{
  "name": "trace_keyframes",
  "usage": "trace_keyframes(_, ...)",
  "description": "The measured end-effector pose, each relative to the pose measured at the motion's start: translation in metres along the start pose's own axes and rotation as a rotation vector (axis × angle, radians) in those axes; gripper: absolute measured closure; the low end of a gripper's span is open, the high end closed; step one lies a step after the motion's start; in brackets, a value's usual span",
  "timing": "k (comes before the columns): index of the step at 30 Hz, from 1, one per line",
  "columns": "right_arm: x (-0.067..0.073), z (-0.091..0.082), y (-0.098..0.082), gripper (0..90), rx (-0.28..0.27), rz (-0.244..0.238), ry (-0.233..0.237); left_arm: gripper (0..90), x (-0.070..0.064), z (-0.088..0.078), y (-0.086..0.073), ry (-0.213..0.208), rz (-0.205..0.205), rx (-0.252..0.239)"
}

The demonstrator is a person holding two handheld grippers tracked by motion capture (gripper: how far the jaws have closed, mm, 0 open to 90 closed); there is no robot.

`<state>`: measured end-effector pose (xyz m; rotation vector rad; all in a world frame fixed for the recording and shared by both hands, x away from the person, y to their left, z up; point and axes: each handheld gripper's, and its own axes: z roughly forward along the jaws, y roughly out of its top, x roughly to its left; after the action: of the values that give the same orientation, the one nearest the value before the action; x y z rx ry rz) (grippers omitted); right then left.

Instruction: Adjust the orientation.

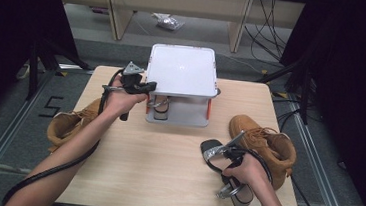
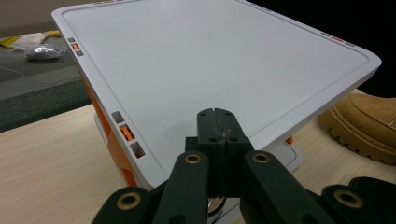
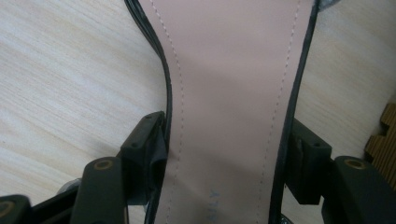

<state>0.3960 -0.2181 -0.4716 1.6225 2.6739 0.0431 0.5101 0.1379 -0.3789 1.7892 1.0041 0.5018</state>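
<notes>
Beyond my tongs: grey floor [image 1: 187, 35], pale desk legs [image 1: 116, 12], cables [image 1: 270, 28] far right, black curtains [image 1: 354, 73] flanking.

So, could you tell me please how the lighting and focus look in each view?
High view: a soft glare spot on the white shelf top, dark surroundings. Left gripper view: sharp on the shelf, jaw bases near the lens blurred. Right gripper view: dim, the sandal insole slightly soft.

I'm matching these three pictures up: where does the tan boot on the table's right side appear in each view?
High view: the tan boot lies near the table's right edge.
Left gripper view: at the right edge, past the white rack.
Right gripper view: a bit of its lugged sole at the far right, beside the sandal.
Shared landmark: the light wooden tabletop.
</notes>
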Motion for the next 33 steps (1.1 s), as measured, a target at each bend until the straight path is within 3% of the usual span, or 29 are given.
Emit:
trace_keyframes(2, 0.002, -0.002, -0.001, 41.2, 0.011, -0.004, 0.004, 89.4, 0.000, 0.000, 0.000, -0.001, -0.001, 0.000)
trace_keyframes(6, 0.002, -0.005, -0.003, 41.7, 0.001, 0.034, 0.010, 89.4, 0.000, 0.000, 0.000, 0.000, 0.000, 0.001)
trace_keyframes(10, 0.002, -0.007, -0.003, 42.1, -0.036, 0.010, 0.001, 89.5, 0.000, 0.000, 0.000, 0.001, 0.001, 0.001)
trace_keyframes(13, 0.007, -0.011, -0.004, 42.6, -0.042, 0.040, 0.011, 89.4, 0.000, 0.000, 0.000, 0.000, 0.000, 0.001)
trace_keyframes(15, 0.009, -0.014, -0.003, 42.9, -0.040, 0.042, 0.030, 89.5, 0.000, 0.001, 0.000, -0.004, -0.002, -0.004)
trace_keyframes(18, 0.013, -0.019, 0.000, 43.1, -0.076, 0.041, 0.021, 89.4, 0.000, 0.001, 0.000, -0.003, 0.001, -0.004)
trace_keyframes(19, 0.014, -0.021, 0.002, 43.2, -0.072, 0.035, 0.034, 89.4, 0.000, 0.000, 0.000, -0.001, 0.002, -0.001)
trace_keyframes(21, 0.015, -0.023, 0.007, 43.3, -0.113, 0.037, 0.014, 89.4, 0.000, 0.000, 0.000, 0.000, 0.002, 0.000)
trace_keyframes(26, 0.022, -0.034, 0.025, 43.4, -0.144, 0.049, 0.044, 89.4, 0.000, 0.000, 0.000, -0.001, 0.002, 0.001)
trace_keyframes(29, 0.027, -0.039, 0.040, 43.5, -0.164, 0.030, 0.031, 89.5, 0.000, 0.000, 0.000, -0.002, 0.003, 0.000)
trace_keyframes(33, 0.031, -0.042, 0.064, 43.6, -0.197, 0.048, 0.026, 89.5, 0.000, 0.000, 0.000, -0.003, 0.004, -0.001)
